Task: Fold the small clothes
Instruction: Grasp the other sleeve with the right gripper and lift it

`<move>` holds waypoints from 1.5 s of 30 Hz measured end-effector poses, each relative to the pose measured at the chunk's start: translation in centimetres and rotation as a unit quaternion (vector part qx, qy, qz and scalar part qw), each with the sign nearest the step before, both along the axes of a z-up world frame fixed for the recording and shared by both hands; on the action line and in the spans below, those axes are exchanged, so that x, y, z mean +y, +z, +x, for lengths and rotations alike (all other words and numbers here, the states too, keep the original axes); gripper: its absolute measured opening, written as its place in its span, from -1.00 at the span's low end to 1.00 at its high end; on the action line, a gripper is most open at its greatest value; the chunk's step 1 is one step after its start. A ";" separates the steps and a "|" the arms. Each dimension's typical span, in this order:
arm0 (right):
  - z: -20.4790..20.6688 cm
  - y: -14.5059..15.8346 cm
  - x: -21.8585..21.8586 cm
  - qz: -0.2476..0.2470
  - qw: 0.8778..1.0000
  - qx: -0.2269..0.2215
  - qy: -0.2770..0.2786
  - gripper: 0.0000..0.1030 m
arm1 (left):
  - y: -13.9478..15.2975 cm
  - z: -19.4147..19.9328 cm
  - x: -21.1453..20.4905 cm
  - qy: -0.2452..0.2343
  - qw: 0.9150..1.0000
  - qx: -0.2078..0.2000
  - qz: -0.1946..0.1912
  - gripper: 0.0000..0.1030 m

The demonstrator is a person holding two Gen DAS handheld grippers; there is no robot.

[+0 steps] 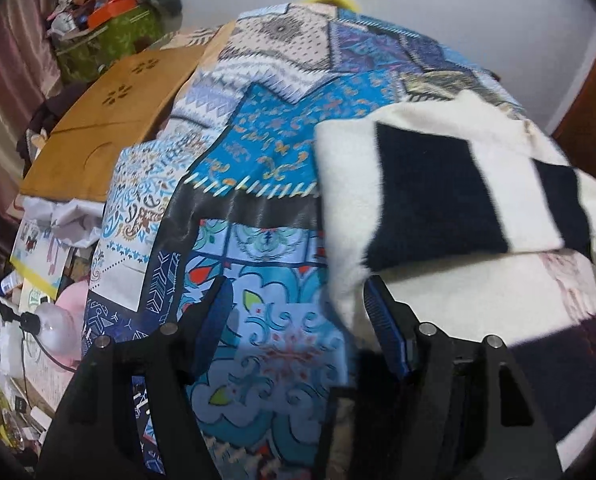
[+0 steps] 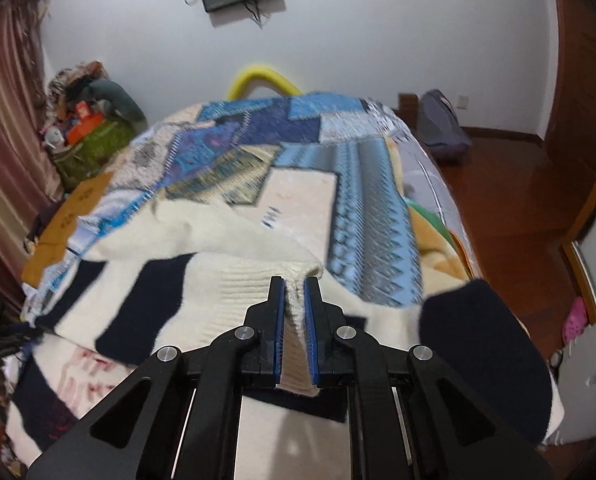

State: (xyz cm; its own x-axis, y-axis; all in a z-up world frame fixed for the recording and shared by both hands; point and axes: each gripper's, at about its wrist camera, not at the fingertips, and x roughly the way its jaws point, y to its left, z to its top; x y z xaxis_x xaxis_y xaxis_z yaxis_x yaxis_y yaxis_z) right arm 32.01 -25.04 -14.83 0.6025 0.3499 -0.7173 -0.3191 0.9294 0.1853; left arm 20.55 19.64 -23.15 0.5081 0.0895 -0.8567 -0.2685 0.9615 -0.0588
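A cream and navy sweater lies on a blue patchwork bedspread. The right gripper pinches the sweater's ribbed cream edge. The left gripper hangs released over the bedspread, beside the sweater's edge.

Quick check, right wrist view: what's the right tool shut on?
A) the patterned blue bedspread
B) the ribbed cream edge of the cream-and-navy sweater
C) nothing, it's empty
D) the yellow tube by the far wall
B: the right tool has its pads pressed together on the ribbed cream edge of the sweater, which bunches between them; the bedspread lies underneath, untouched by the pads.
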 end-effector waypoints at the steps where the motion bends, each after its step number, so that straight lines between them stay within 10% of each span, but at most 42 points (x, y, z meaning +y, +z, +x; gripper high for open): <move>1: 0.1 -0.5 -0.1 -0.003 1.000 0.005 -0.001 -0.84 | 0.7 -0.2 -0.2 -0.004 1.000 -0.007 0.000 0.30; 7: 0.7 -3.2 -0.5 -0.019 0.999 0.043 0.000 -0.82 | 3.2 0.7 -0.6 -0.015 0.999 -0.036 0.005 0.32; 17: 0.6 -4.7 -1.2 -0.065 0.996 0.066 -0.003 -0.73 | -2.4 4.7 0.0 0.009 0.999 0.030 0.006 0.32; 28: -3.8 2.4 -5.3 -0.025 0.999 -0.024 -0.020 0.38 | 1.1 4.7 -1.8 -0.018 1.000 0.007 0.021 0.35; 36: -5.5 3.9 -11.3 -0.010 0.995 -0.045 -0.087 0.50 | 4.8 7.3 -7.1 -0.070 0.997 -0.035 0.019 0.44; 45: -6.2 -0.2 -18.0 0.007 0.986 0.004 -0.168 0.52 | 0.4 11.6 -12.8 -0.099 0.995 0.018 -0.003 0.45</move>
State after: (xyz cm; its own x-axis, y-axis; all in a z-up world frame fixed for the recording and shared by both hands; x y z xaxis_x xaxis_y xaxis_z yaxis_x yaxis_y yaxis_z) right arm 25.85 -43.02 -15.04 0.6800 0.1415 -0.7194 0.0076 0.9798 0.1999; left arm 32.18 6.80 -22.76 0.4842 -0.0153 -0.8748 -0.0755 0.9954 -0.0592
